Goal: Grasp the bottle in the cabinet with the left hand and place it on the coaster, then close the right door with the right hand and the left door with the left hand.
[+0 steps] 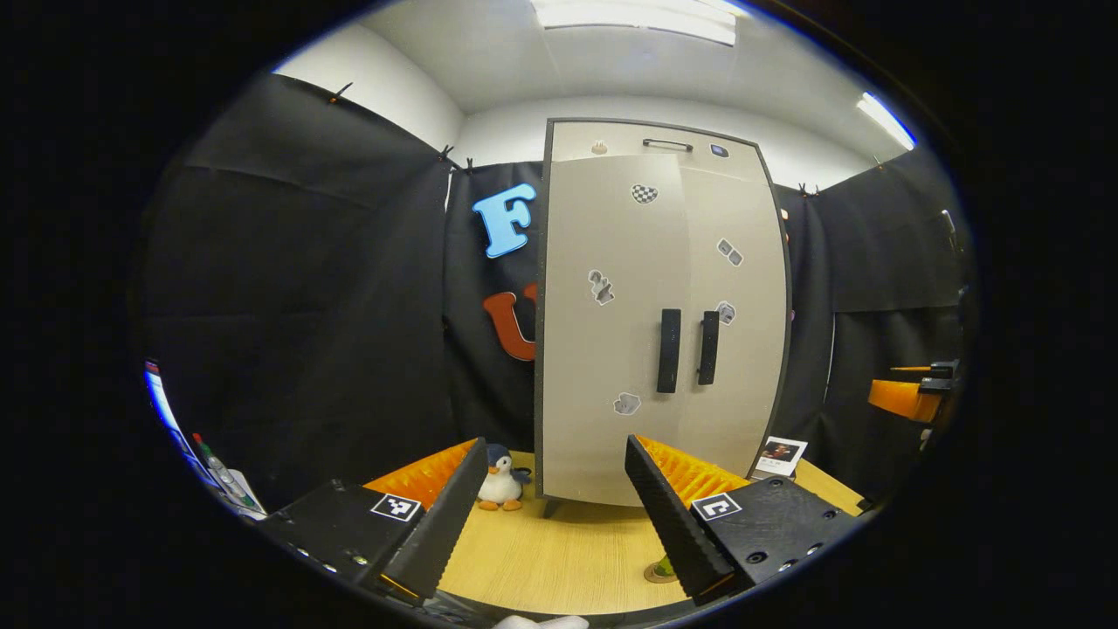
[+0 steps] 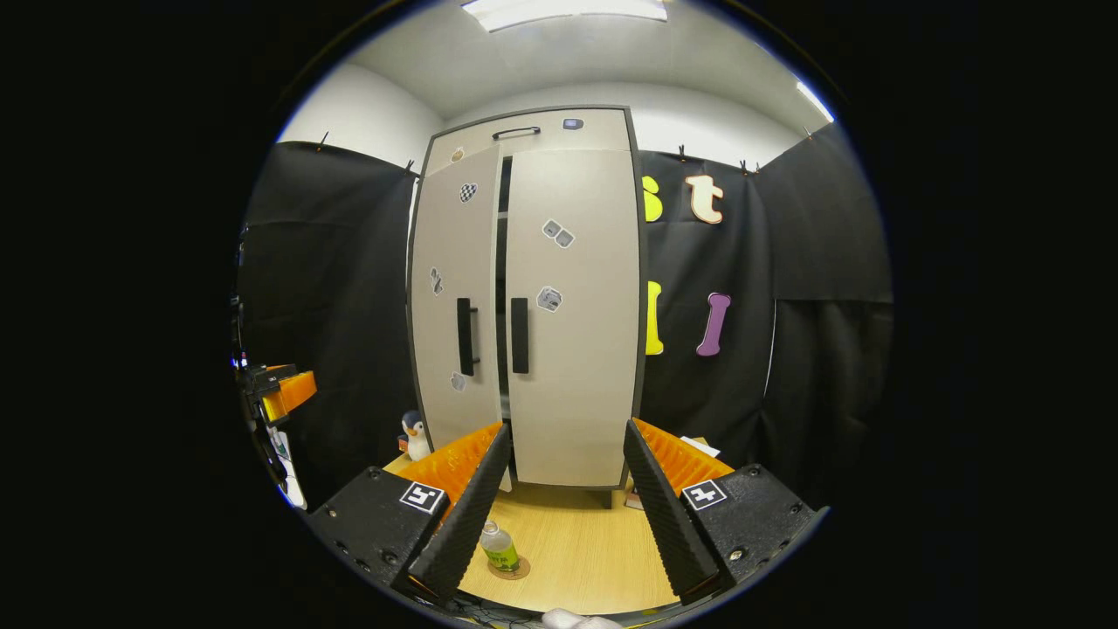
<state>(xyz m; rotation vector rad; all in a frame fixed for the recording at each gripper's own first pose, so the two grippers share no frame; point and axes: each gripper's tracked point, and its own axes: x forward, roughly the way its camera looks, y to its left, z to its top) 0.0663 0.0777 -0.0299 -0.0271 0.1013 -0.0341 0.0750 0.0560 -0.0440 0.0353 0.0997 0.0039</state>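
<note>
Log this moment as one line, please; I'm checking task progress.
bottle: upright on coaster | right door: shut | left door: slightly ajar | left gripper: open, empty | right gripper: open, empty

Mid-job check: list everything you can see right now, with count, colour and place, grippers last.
cabinet: 1, beige, back of table
doors: 2, beige with black handles; right door shut, left door slightly ajar, dark gap between them
bottle: 1, clear with green label, upright on coaster
coaster: 1, brown, front of table
penguin: 1, black and white, left of cabinet
photo card: 1, white-edged, right of cabinet
table: 1, light wood
left gripper: black and orange, open, empty
right gripper: black and orange, open, empty
</note>
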